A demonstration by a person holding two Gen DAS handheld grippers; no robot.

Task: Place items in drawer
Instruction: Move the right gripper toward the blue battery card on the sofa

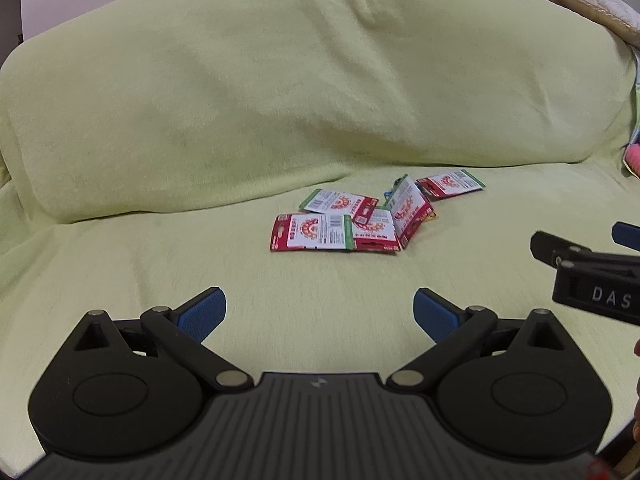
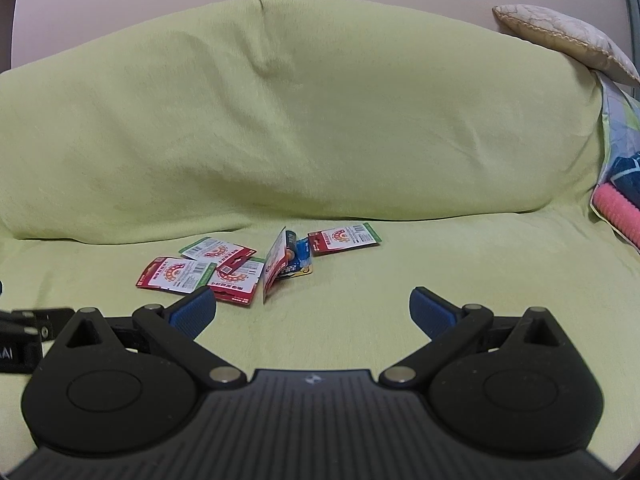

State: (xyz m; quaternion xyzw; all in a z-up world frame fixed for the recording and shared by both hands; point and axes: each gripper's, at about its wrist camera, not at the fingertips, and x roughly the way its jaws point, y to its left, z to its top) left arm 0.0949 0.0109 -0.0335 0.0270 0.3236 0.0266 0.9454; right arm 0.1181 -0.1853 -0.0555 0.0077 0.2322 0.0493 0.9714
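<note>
Packets in red, white and green lie in a loose cluster mid-frame on the green-covered sofa, one propped on edge over batteries. I see my left gripper low in frame, fingers spread wide and empty; my right gripper likewise released, both well short of the packets. A beige cushion sits upper right.

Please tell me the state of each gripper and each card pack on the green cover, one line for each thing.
left gripper: open, empty, above the green cover.
right gripper: open, empty.
tilted card pack: standing on edge, leaning over the batteries.
far-right card pack: lying flat, apart from the others.
three left card packs: lying flat, overlapping.
</note>
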